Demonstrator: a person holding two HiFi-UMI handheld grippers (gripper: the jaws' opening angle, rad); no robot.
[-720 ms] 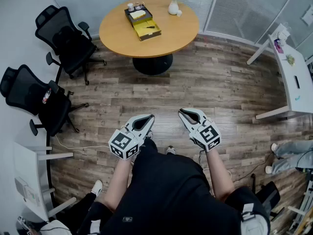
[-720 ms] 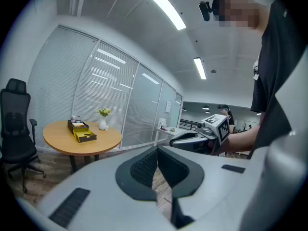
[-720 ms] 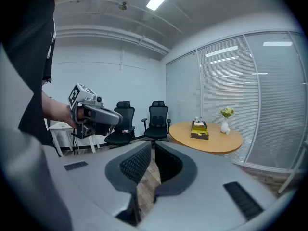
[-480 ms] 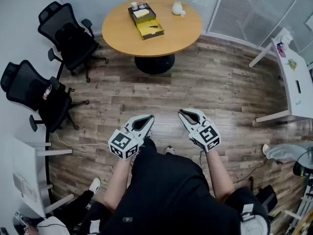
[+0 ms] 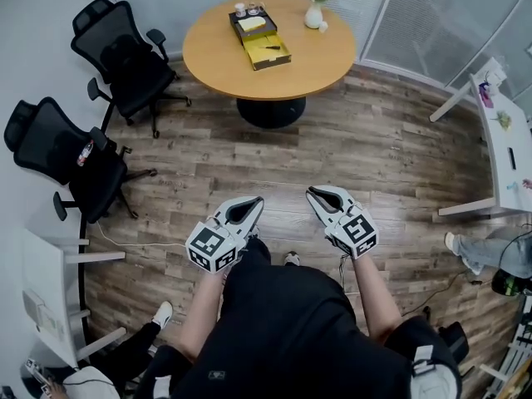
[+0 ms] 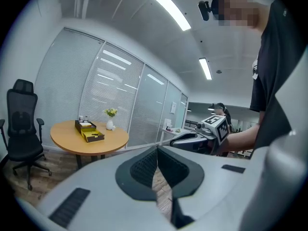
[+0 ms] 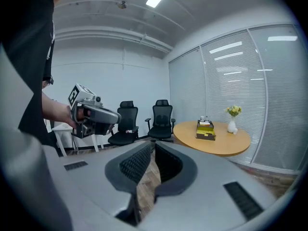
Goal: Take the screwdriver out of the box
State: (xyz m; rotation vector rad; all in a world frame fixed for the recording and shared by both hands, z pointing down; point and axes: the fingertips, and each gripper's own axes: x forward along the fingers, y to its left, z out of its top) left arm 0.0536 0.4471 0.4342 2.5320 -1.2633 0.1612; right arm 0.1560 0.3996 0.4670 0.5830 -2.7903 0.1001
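An open box (image 5: 266,50) with a yellow lining lies on the round wooden table (image 5: 307,56) far ahead of me, and also shows as the box (image 6: 91,134) and the box (image 7: 206,131). A small dark tool, seemingly the screwdriver (image 5: 274,47), lies inside it. My left gripper (image 5: 258,199) and right gripper (image 5: 309,191) hang side by side over the wood floor, close to my body and far from the table. In its own view the left gripper (image 6: 157,149) is shut with nothing between the jaws. The right gripper (image 7: 153,146) also looks shut and empty.
A vase of flowers (image 5: 314,13) stands on the table behind the box. Two black office chairs (image 5: 125,56) (image 5: 54,152) stand at the left. A white desk (image 5: 503,140) runs along the right, with another person's legs (image 5: 490,252) below it. A white shelf (image 5: 50,306) is at lower left.
The head view has swung a little, so the table sits further right in the picture. Both grippers keep their places and stay shut. The legs at the right have shifted.
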